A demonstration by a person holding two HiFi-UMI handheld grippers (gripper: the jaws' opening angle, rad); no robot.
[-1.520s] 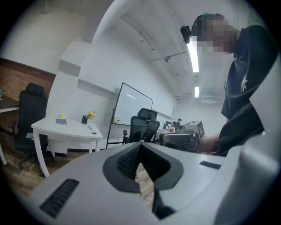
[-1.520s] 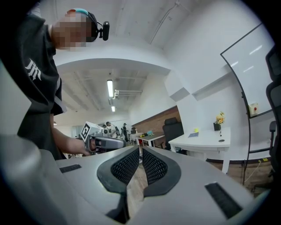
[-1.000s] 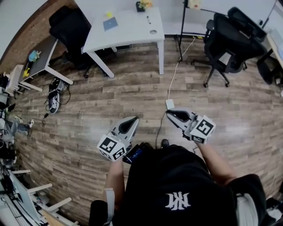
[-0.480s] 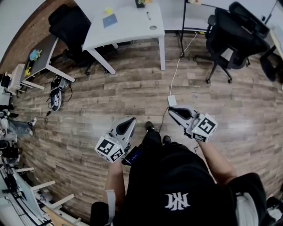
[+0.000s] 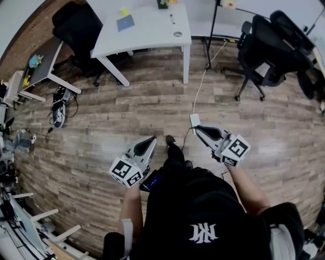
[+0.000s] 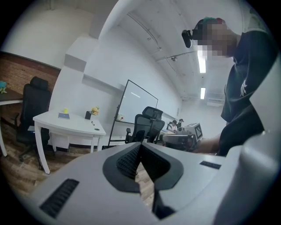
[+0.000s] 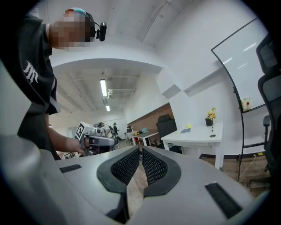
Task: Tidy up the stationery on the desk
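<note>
A white desk (image 5: 147, 35) stands across the wooden floor, far ahead of me. On it lie a blue notebook (image 5: 125, 23), a yellow item (image 5: 124, 11), a pen (image 5: 171, 19), a small round thing (image 5: 177, 34) and a flower pot (image 5: 163, 4). My left gripper (image 5: 151, 139) and right gripper (image 5: 198, 129) are held at waist height over the floor, both shut and empty. The desk (image 6: 70, 123) shows small at the left behind the closed left gripper (image 6: 139, 147). It also appears as the desk (image 7: 197, 136) at the right past the right gripper (image 7: 141, 151).
Black office chairs stand at the right (image 5: 277, 48) and behind the desk's left end (image 5: 76, 28). A whiteboard stand (image 5: 210, 30) is beside the desk. A white cable with an adapter (image 5: 194, 120) lies on the floor ahead. Shoes (image 5: 57, 109) and a grey side desk (image 5: 43, 66) sit left.
The person has stepped forward; a foot now shows between the grippers. Both grippers stay shut and keep their place in front of the body.
</note>
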